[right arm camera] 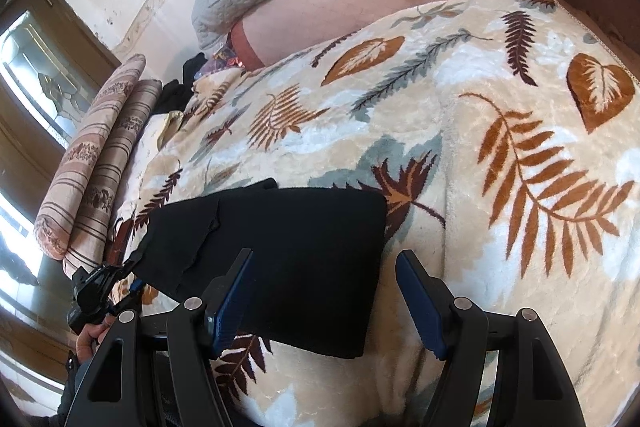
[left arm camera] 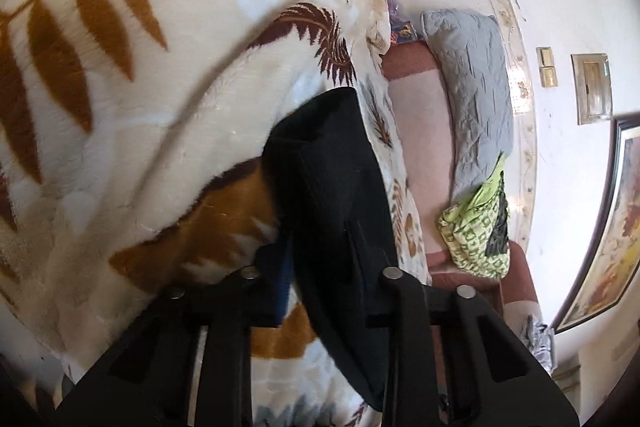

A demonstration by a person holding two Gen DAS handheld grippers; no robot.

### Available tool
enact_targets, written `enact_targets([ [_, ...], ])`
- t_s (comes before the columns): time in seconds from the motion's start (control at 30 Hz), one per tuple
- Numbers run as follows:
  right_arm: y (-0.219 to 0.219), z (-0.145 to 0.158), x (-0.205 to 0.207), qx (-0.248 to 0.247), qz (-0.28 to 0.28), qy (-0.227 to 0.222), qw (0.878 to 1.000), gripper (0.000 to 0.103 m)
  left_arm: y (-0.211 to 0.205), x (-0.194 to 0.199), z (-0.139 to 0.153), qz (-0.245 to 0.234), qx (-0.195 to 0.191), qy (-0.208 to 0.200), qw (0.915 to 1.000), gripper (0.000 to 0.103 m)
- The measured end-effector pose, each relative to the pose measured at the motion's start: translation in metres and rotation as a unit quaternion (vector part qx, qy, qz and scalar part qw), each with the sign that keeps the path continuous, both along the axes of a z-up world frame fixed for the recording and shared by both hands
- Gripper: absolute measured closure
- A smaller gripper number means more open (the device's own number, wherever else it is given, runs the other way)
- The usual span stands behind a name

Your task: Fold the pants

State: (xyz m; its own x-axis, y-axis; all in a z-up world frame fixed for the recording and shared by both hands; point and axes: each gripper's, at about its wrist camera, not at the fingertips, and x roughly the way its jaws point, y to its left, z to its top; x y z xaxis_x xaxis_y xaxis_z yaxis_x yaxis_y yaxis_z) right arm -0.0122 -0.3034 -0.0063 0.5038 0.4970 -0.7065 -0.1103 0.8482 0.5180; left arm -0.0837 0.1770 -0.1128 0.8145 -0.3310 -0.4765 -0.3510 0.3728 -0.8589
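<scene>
Partly, black pants hide the left tongs' fingertips.

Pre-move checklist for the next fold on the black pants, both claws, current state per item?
1. Left claw closed on the black pants: ok, cloth sits between its fingers.
2. Right claw open: ok, nothing between the pads.
3. Right claw over the pants' near edge: ok.
4. Pants flat on the leaf blanket: mostly ok; left end lifted at the grip.
5. Blanket beyond the pants bare: ok.
6. Layers all caught by left claw: cannot tell.
</scene>
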Motion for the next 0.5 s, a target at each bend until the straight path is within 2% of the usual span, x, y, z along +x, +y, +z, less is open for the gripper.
enact_targets([
  [0.1, -0.002, -0.001, 0.001, 0.005, -0.004, 0.001, 1.000, 0.033, -0.006, 0.002, 0.006, -0.004, 0.038, 0.004, 0.9993, 0.088],
  [0.2, -0.003, -0.002, 0.002, 0.005, -0.006, 0.004, 1.000, 0.033, -0.013, 0.003, 0.014, -0.012, 0.082, 0.009, 0.9965, 0.088],
  [0.27, -0.002, -0.001, 0.002, 0.005, -0.004, 0.002, 1.000, 0.033, -0.015, 0.004, 0.017, -0.016, 0.099, 0.007, 0.9949, 0.088],
  [0.37, -0.003, -0.001, 0.001, 0.007, -0.006, 0.001, 1.000, 0.033, -0.022, 0.008, 0.024, -0.023, 0.141, 0.016, 0.9896, 0.088],
  [0.43, -0.004, -0.002, 0.001, 0.008, -0.008, 0.003, 1.000, 0.033, -0.029, 0.008, 0.033, -0.033, 0.188, 0.013, 0.9816, 0.088],
  [0.5, -0.003, -0.002, 0.001, 0.006, -0.007, 0.004, 1.000, 0.033, -0.040, 0.009, 0.045, -0.042, 0.243, 0.006, 0.9692, 0.088],
])
